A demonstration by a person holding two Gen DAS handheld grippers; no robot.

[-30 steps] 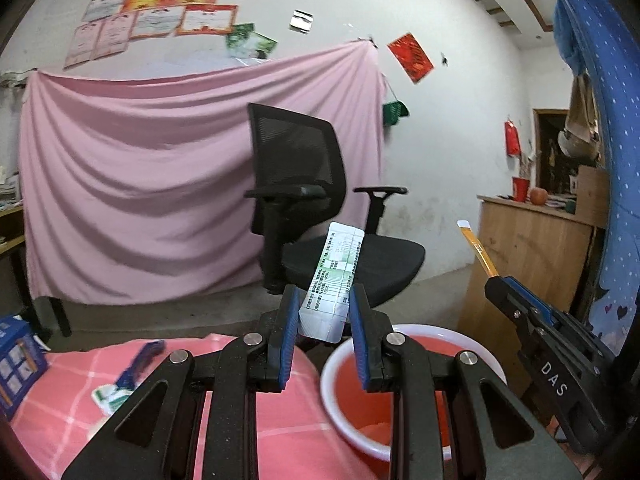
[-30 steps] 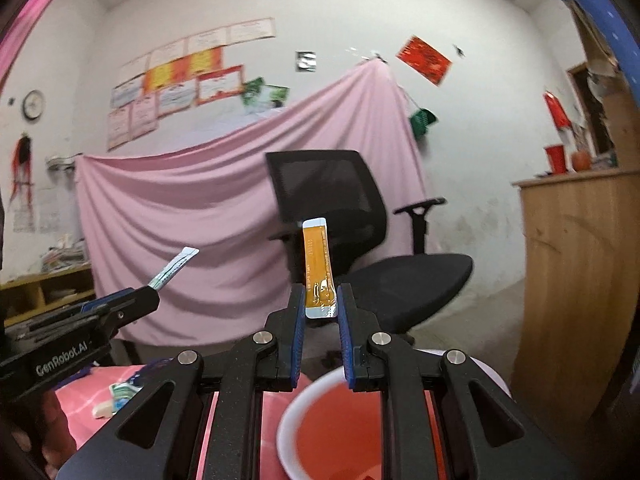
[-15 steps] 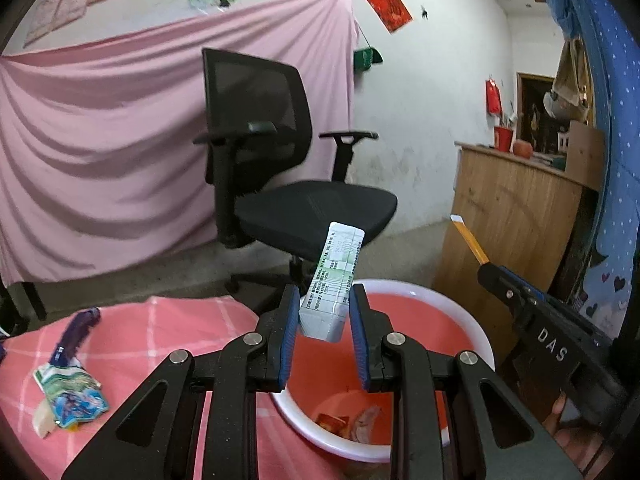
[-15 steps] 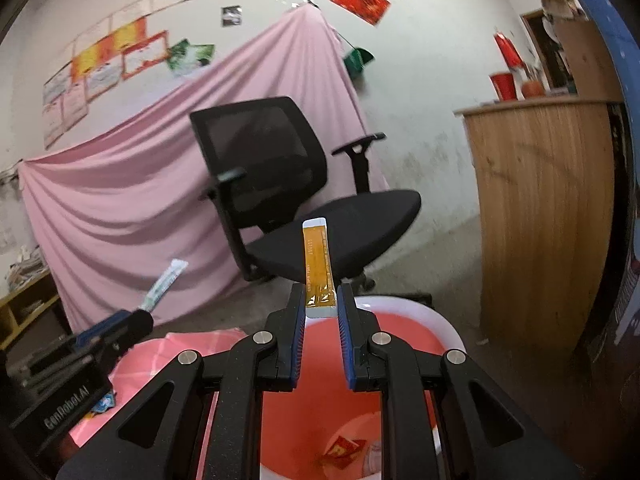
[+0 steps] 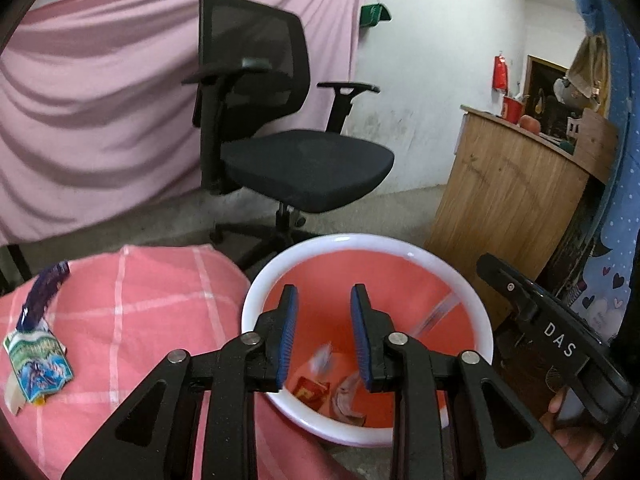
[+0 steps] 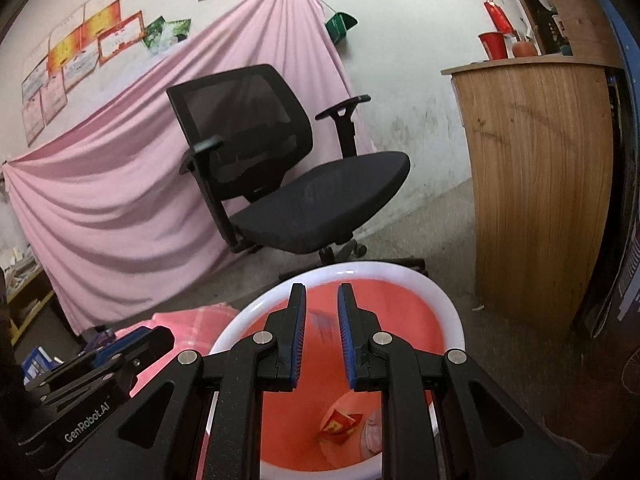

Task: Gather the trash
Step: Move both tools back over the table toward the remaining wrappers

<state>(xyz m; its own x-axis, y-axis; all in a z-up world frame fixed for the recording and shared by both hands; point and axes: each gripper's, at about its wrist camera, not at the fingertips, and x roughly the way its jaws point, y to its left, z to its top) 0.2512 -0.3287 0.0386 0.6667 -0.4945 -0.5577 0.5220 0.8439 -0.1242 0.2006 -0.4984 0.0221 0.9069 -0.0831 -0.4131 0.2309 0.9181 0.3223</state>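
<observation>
Left gripper (image 5: 324, 312) and right gripper (image 6: 322, 312) now spread, packets released over bucket (image 5: 476, 304).

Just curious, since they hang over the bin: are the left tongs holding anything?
No, the left tongs are open with nothing between them, above the bin.

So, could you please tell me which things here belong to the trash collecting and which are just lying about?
Job: left gripper, right gripper, red bin, wrappers on the pink cloth.
Lying about: office chair, wooden counter, pink sheet.
</observation>
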